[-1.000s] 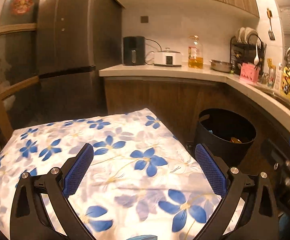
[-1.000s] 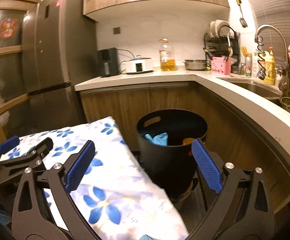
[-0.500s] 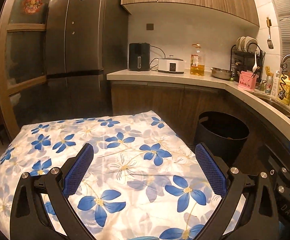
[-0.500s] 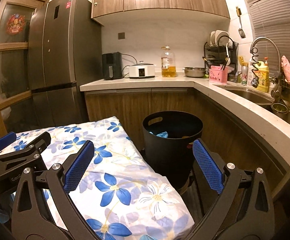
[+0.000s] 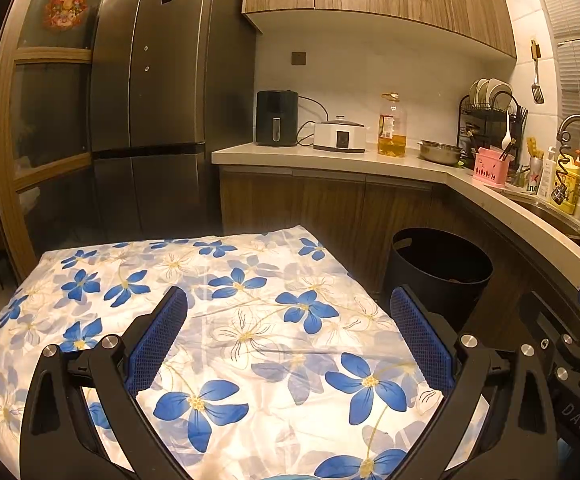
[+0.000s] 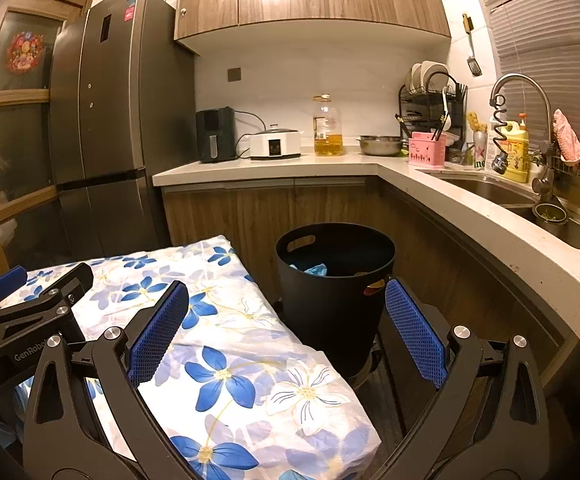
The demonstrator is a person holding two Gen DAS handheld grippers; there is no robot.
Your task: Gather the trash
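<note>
Both grippers, left gripper (image 5: 288, 332) and right gripper (image 6: 286, 326), are held released and empty beside the black bin (image 6: 336, 280). No loose trash is seen on the floral cloth (image 5: 230, 304); the cloth could be snagged instead.

Left gripper (image 5: 288, 336): black plastic frame, two angled arms with triangular cut-outs, silver round screw heads at the pivots. Finger pads (image 5: 157, 336) blue, fine mesh texture.

Right gripper (image 6: 286, 330): same build, blue mesh pads (image 6: 414, 330), silver screws.

Lower left of the right wrist view: white lettering "GenRobo" on the left unit's black body; lower right of the left wrist view: "DAS".
</note>
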